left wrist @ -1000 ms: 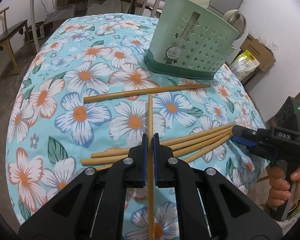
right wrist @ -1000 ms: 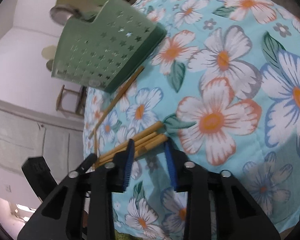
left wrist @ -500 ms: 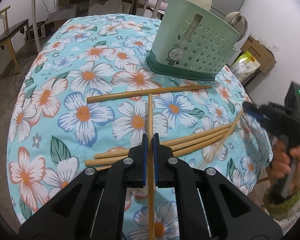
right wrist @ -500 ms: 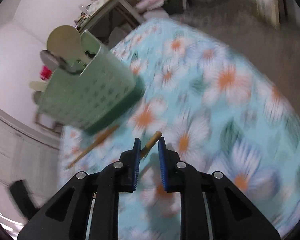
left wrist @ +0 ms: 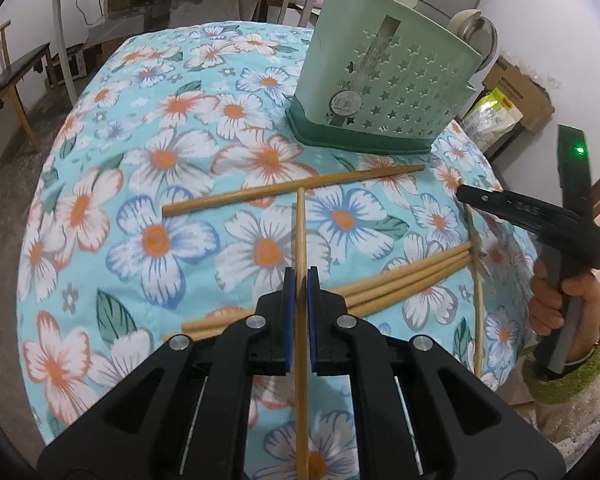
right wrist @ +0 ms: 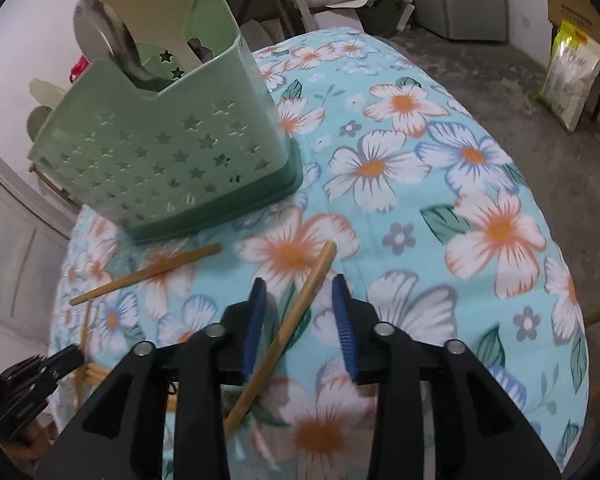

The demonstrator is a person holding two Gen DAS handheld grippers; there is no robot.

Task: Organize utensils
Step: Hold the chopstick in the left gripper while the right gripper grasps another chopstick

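Left wrist view, left to right. Round bench under a turquoise cloth printed with white and orange flowers (left wrist: 100, 184). One tan wooden chopstick lies alone (left wrist: 292, 190) across the middle, its thin end pointing toward the pale green plastic utensil caddy with star cut-outs (left wrist: 384, 92), which stands upright at the far right of the bench with spoon bowls showing above its rim. The left tool (left wrist: 299, 300) is pressed together on a second tan wooden chopstick (left wrist: 300, 240), which runs straight out between the blue pads toward the lone stick. Behind it, a bundle of tan wooden chopsticks (left wrist: 404, 280) lies fanned on the cloth. At far right, a hand in a green cuff (left wrist: 568, 312) carries the right tool.

Right wrist view. The caddy sits upper left; one loose stick lies near its base. The right tool (right wrist: 300, 320) has just been opening: its jaws stand spread, and a slanted tan chopstick (right wrist: 288, 328) lies loose between them, its thick end toward the caddy. Neither blue pad visibly presses on it, though the lower part is hidden behind the tool body.

Step in hand, as I judge it: gathering chopsticks for the caddy. Left has one secured; right looks mid-regrip or mid-release.

Next move calls for: right tool to close squarely on its stick, or drop it. Either held stick must then be tipped upright and lowered into a caddy compartment, clear of the spoons.
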